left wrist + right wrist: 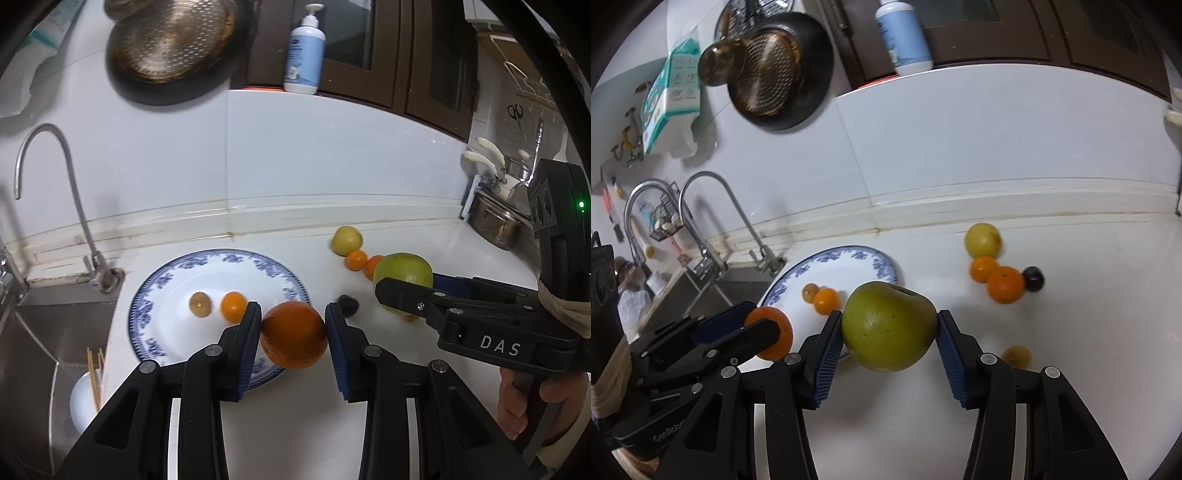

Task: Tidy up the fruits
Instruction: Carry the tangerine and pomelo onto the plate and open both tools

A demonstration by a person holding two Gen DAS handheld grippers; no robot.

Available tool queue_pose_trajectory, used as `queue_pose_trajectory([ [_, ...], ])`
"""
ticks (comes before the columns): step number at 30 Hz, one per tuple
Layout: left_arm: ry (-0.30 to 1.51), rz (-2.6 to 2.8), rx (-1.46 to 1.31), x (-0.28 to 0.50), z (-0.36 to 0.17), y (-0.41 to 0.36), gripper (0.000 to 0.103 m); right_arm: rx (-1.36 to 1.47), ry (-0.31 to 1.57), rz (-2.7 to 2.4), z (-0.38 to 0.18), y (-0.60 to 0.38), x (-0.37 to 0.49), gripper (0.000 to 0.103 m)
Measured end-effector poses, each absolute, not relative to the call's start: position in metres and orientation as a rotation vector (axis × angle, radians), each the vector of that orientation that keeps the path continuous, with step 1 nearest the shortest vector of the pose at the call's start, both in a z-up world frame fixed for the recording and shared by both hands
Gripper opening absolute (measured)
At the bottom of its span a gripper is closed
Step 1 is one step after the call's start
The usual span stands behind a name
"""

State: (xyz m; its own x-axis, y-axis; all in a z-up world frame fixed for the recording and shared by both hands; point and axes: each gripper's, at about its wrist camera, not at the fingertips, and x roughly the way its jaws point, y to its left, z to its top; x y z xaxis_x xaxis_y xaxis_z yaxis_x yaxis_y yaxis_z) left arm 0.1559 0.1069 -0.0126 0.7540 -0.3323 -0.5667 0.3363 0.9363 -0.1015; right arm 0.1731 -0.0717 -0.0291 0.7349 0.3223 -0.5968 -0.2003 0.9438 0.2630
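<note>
Two hand-held grippers over white counter (pixel 461 251) w/ sink (pixel 44 332): left (pixel 292 325) clamped on orange (pixel 293 334), right (pixel 890 332) on green apple (pixel 888 326).

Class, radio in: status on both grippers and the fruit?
Left gripper shut on orange. Right gripper shut on green apple. Plate holds two small fruits; path clear.

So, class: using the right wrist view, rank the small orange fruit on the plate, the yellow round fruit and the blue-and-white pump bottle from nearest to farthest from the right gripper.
1. Small orange fruit, on the plate, left.
2. Yellow round fruit, counter, right.
3. Blue-and-white pump bottle, high ledge behind.
</note>
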Motion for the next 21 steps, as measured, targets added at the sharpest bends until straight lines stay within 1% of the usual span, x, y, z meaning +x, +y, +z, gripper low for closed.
queue_pose_trajectory([
  [10,0.634,-0.327,0.016,0.166,-0.020,0.143,0.035,0.156,0.719,0.331,-0.036,-0.032,0.188,0.051],
  [21,0.706,-0.308,0.021,0.203,-0.047,0.167,0.035,0.100,0.786,0.364,-0.056,0.002,0.225,0.051],
])
